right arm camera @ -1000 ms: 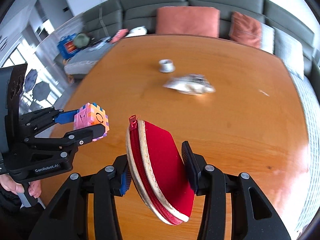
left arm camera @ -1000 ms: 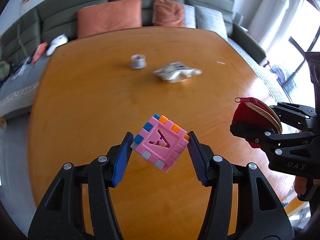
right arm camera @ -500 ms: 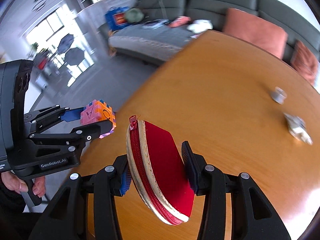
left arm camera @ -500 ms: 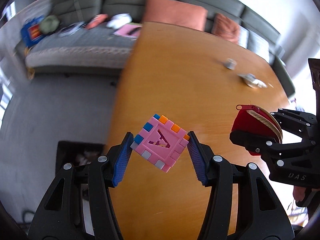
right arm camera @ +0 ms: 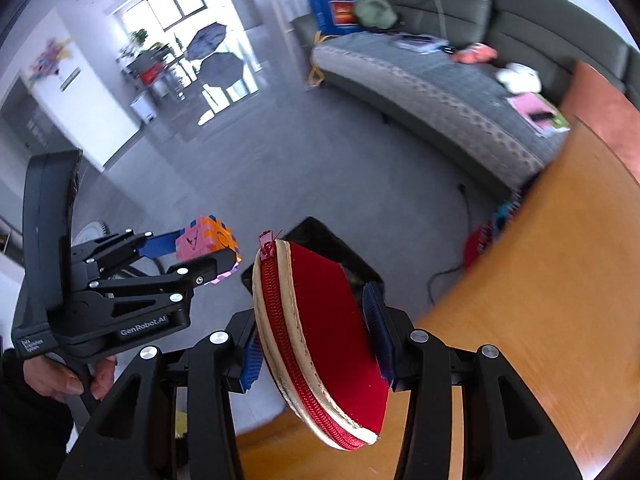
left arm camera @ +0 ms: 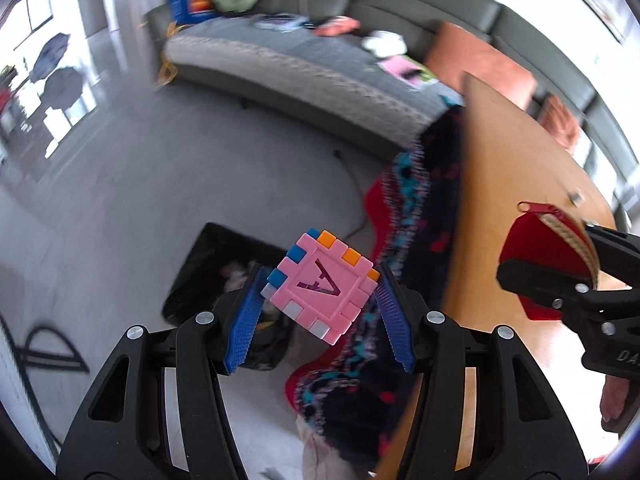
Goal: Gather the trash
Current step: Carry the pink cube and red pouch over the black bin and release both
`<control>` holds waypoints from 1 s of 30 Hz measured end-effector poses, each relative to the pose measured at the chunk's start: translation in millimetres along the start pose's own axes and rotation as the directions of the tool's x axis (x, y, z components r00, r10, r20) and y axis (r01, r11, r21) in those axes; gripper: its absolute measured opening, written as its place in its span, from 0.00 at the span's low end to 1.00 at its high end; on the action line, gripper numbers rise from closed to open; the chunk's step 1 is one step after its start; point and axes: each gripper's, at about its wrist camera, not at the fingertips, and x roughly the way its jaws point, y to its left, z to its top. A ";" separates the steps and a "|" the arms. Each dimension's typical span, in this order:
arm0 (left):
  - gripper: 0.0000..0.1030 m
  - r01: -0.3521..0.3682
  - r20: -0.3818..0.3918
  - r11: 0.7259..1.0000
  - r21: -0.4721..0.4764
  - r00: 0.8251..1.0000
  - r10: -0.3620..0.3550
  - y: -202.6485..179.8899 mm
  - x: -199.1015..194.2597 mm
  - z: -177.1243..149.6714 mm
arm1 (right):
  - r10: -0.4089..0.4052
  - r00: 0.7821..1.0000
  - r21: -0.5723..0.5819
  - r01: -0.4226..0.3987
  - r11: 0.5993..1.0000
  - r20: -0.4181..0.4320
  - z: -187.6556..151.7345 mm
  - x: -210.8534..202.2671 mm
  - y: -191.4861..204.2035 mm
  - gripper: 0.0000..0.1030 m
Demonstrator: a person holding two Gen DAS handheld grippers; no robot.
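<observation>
both hands loaded, off the desk (right arm camera: 560,300) edge

left gripper (left arm camera: 320,316) jaws pinch the pink cube (left arm camera: 322,286); right gripper (right arm camera: 316,340) jaws pinch the red pouch (right arm camera: 324,328), above a black bin (left arm camera: 208,264).

Black bin (left arm camera: 208,264) partly hidden behind pink cube (left arm camera: 320,292); bin contents blurred; patterned cloth (left arm camera: 416,216) motion-smeared.

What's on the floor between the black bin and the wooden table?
In the left wrist view, a red and dark patterned blanket lies between the black bin and the wooden table.
</observation>
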 end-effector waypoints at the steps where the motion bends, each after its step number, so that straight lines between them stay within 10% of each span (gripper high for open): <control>1: 0.53 -0.010 0.000 1.000 -0.014 1.000 0.010 7.7 -0.5 1.0 | 0.006 1.000 -0.010 -0.006 1.000 -0.004 7.4 6.1 7.2 0.45; 5: 0.53 -0.065 -0.004 0.994 -0.089 0.998 0.065 44.7 -0.8 7.3 | 0.019 1.000 -0.045 -0.020 0.999 -0.015 35.5 25.6 37.2 0.46; 7: 0.58 -0.106 -0.011 0.985 -0.138 0.994 0.105 62.8 -0.4 13.3 | 0.031 0.999 -0.043 -0.032 0.999 -0.027 46.7 35.0 46.5 0.66; 9: 0.95 -0.155 -0.025 0.968 -0.197 0.988 0.153 82.8 -1.1 20.4 | 0.018 1.000 -0.046 -0.019 0.999 -0.022 62.5 44.4 54.2 0.73; 17: 0.95 -0.213 0.011 0.932 -0.294 0.974 0.226 121.5 -14.1 41.5 | 0.002 1.000 -0.039 -0.003 0.999 -0.007 74.3 44.8 56.7 0.73; 30: 0.95 -0.167 0.025 0.969 -0.183 0.984 0.174 73.9 -11.0 44.1 | -0.033 0.999 0.048 0.031 0.998 0.037 55.0 12.4 17.5 0.73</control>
